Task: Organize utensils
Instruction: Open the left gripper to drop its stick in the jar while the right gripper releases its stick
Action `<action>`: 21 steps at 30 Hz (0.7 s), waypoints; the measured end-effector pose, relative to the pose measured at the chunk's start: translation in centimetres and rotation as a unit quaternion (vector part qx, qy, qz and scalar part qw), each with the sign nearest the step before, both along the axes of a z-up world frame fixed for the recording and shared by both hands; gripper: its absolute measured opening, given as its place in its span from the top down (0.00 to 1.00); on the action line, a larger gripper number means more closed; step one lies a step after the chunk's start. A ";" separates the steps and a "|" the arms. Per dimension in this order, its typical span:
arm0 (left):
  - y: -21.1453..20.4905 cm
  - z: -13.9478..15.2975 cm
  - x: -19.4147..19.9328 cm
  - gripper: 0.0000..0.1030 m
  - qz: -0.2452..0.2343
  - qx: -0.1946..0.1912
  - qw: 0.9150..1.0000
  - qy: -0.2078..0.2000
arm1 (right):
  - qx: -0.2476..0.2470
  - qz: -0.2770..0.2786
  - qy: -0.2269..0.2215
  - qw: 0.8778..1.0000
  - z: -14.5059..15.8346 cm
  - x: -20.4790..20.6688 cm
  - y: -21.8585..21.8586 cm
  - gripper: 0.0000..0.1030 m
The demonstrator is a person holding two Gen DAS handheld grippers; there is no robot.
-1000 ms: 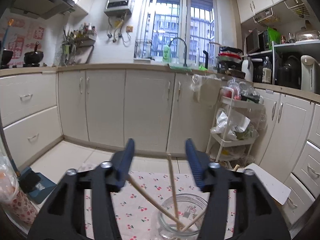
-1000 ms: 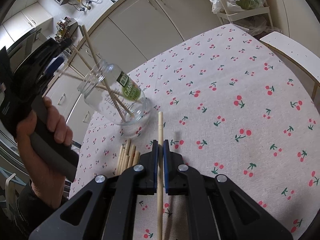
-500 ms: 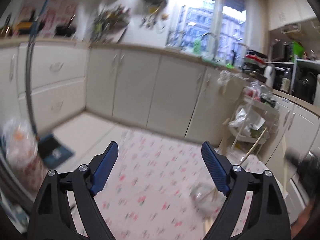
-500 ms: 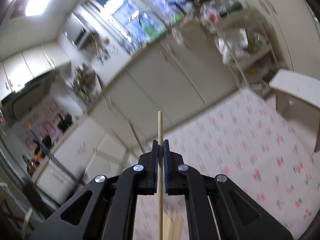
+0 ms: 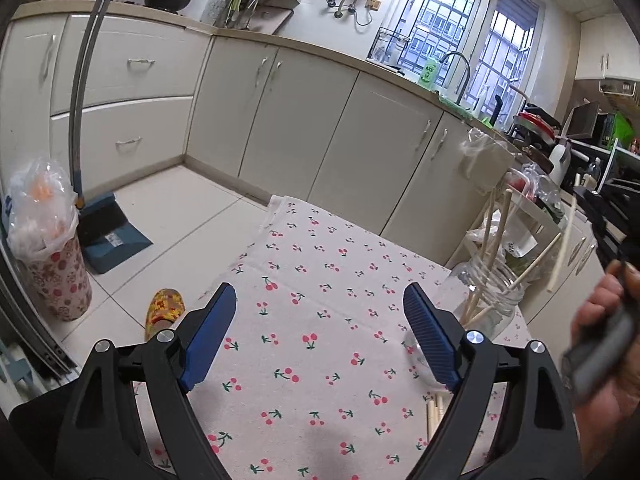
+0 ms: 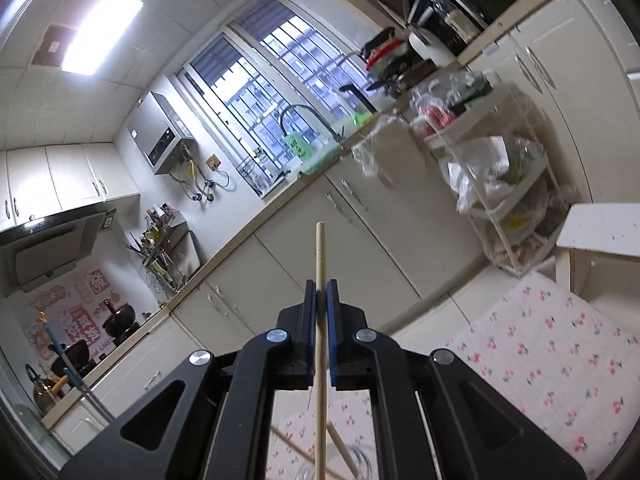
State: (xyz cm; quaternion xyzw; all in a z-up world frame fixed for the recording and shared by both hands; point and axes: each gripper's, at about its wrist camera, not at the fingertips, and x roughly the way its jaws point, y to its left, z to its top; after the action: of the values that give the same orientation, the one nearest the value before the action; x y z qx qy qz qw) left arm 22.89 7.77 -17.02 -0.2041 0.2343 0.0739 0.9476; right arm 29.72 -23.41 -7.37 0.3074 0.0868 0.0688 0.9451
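My left gripper (image 5: pixel 320 316) is open and empty above the cherry-print tablecloth (image 5: pixel 320 264). To its right a clear glass jar (image 5: pixel 494 300) stands on the cloth with several wooden chopsticks (image 5: pixel 498 232) leaning in it. Loose chopsticks (image 5: pixel 434 414) lie on the cloth near my right finger. In the left wrist view, the hand-held right gripper appears blurred at the right edge, holding a chopstick (image 5: pixel 562 244) over the jar. My right gripper (image 6: pixel 320 294) is shut on a wooden chopstick (image 6: pixel 320 256) that runs upright between its fingers; the jar's rim (image 6: pixel 356 460) shows faintly below.
Cream kitchen cabinets (image 5: pixel 304 120) run behind the table. A dustpan and broom (image 5: pixel 108 232), a bagged bin (image 5: pixel 48 240) and a slipper (image 5: pixel 164 308) are on the floor at left. A white trolley (image 6: pixel 500 184) and a white stool (image 6: pixel 600 232) stand at right.
My left gripper let go of the jar, opened wide and swung left. My right gripper lifted its chopstick off the cloth, tilted it upright and brought it above the jar.
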 end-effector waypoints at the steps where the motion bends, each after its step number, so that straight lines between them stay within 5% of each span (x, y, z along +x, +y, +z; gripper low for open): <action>1: -0.1 0.0 0.1 0.21 -0.001 -0.003 1.000 0.000 | -0.008 -0.004 -0.006 1.000 0.0 0.3 0.3 0.94; 11: 0.5 0.1 0.3 0.20 -0.003 -0.033 0.999 0.002 | -0.108 -0.013 -0.024 0.994 -1.6 1.2 4.1 0.94; 21: 0.2 0.3 0.2 0.19 -0.005 -0.037 0.999 0.011 | -0.198 0.022 -0.035 0.979 -2.7 -2.1 6.0 0.94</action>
State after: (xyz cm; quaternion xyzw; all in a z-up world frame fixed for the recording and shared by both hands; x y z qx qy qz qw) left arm 23.11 7.95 -16.75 -0.2369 0.2487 0.0627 0.9371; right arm 27.61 -17.41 -10.02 0.1100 0.0721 0.0817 0.9879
